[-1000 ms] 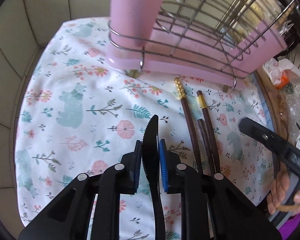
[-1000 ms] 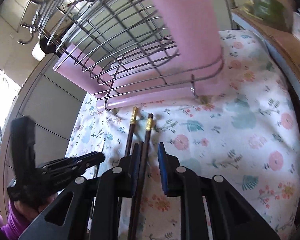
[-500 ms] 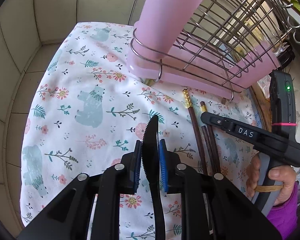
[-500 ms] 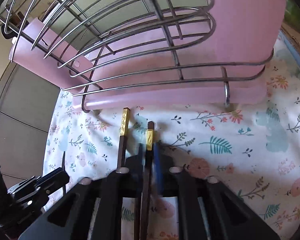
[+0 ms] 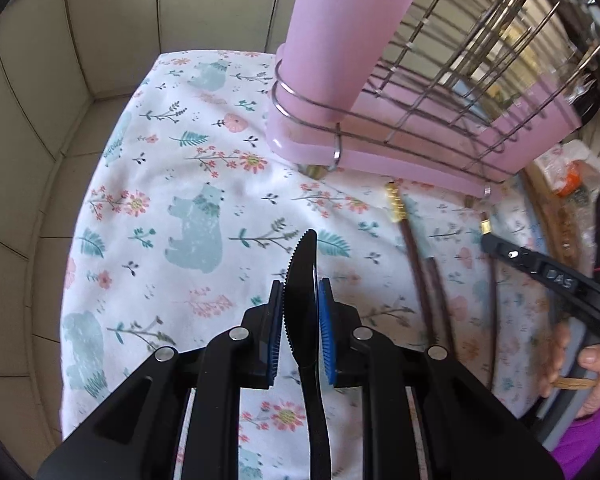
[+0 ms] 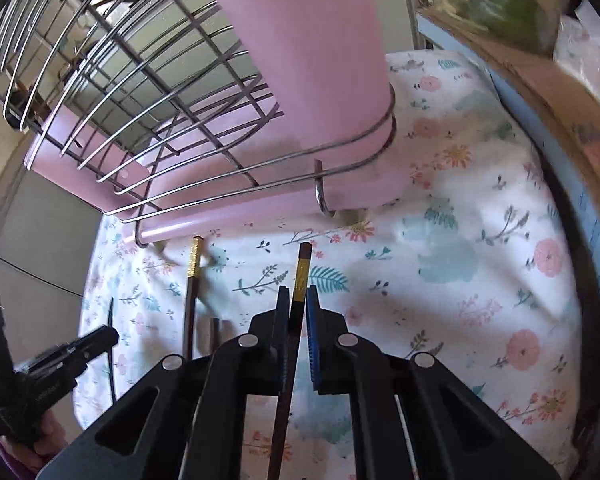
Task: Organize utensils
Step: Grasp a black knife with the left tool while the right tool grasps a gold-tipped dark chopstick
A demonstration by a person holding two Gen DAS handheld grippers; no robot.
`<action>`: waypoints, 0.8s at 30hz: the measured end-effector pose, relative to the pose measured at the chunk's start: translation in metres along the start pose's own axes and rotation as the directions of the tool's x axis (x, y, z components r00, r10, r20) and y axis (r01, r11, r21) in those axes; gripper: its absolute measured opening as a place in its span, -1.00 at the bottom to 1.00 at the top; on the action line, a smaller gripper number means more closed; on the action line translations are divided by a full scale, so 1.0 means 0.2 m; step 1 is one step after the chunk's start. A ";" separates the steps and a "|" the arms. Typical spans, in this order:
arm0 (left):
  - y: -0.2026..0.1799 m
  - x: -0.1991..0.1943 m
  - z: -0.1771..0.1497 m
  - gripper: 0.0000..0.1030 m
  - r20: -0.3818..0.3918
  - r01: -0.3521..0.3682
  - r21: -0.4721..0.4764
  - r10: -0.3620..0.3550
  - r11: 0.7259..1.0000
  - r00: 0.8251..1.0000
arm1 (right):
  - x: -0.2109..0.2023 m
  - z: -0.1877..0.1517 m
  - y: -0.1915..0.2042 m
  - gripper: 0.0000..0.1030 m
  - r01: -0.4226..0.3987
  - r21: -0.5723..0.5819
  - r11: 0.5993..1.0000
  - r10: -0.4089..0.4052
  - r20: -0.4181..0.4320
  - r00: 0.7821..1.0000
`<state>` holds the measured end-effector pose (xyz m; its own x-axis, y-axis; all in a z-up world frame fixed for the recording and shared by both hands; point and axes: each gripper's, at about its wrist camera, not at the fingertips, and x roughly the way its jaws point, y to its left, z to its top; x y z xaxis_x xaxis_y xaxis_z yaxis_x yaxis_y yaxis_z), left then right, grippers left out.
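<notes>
My left gripper [image 5: 299, 292] is shut on a black serrated plastic knife [image 5: 300, 276] and holds it above the floral cloth [image 5: 160, 200], its tip towards the pink utensil cup [image 5: 340, 40] in the wire rack [image 5: 460, 92]. My right gripper [image 6: 298, 300] is shut on a dark brown chopstick with a gold band [image 6: 300, 276], lifted off the cloth. Two more chopsticks [image 6: 190, 300] lie on the cloth to its left; they also show in the left wrist view [image 5: 416, 264]. The pink cup [image 6: 312, 60] rises just ahead in the right wrist view.
The wire dish rack [image 6: 120, 92] sits on a pink drip tray [image 6: 220, 220] at the back of the cloth. Tiled walls [image 5: 80, 40] close the left and back. Clutter and a wooden edge [image 6: 540, 72] lie to the right. The left gripper's body [image 6: 40, 376] shows at lower left.
My right gripper has closed on one chopstick and lifted it off the cloth. My left gripper has risen and moved away from the rack with the knife still held.
</notes>
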<state>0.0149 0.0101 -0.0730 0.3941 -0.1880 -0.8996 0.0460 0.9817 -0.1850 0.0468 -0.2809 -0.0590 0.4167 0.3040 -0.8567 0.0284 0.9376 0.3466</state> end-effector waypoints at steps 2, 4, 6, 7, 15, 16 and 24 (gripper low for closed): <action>-0.01 0.04 0.01 -0.68 -0.019 -0.013 0.002 0.013 1.000 1.000 | 0.03 0.00 0.03 -0.84 0.018 -0.021 1.000 -0.019 -0.008 1.000; -0.01 0.07 0.00 -0.68 -0.035 -0.032 0.008 0.033 0.999 0.999 | 0.07 -0.01 0.04 -0.80 0.017 -0.035 0.999 -0.019 -0.040 0.999; -0.01 0.11 0.00 -0.67 -0.064 -0.029 0.011 0.029 1.000 0.997 | 0.10 -0.03 0.05 -0.78 0.009 -0.045 0.999 -0.011 -0.059 0.998; -0.01 0.12 0.00 -0.67 -0.072 -0.032 0.012 0.033 0.999 0.997 | 0.11 -0.03 0.05 -0.76 -0.002 -0.043 0.999 -0.001 -0.066 0.998; -0.01 0.17 0.13 -0.64 -0.214 -0.019 0.026 0.024 0.999 0.976 | 0.12 -0.01 0.00 -0.62 -0.070 -0.045 0.997 0.061 -0.173 0.983; -0.01 0.18 0.13 -0.64 -0.224 -0.022 0.033 0.028 0.999 0.974 | 0.12 0.00 -0.01 -0.62 -0.069 -0.052 0.996 0.059 -0.180 0.982; -0.08 0.18 0.14 -0.67 -0.162 -0.064 0.086 0.077 0.994 0.984 | 0.14 0.00 0.01 -0.81 -0.077 -0.043 0.996 0.070 -0.147 0.987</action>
<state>0.0531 -0.0116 -0.0911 0.2422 -0.1140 -0.9635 0.0994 0.9908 -0.0923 0.0576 -0.2697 -0.0819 0.2792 0.3901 -0.8774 -0.0424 0.9179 0.3946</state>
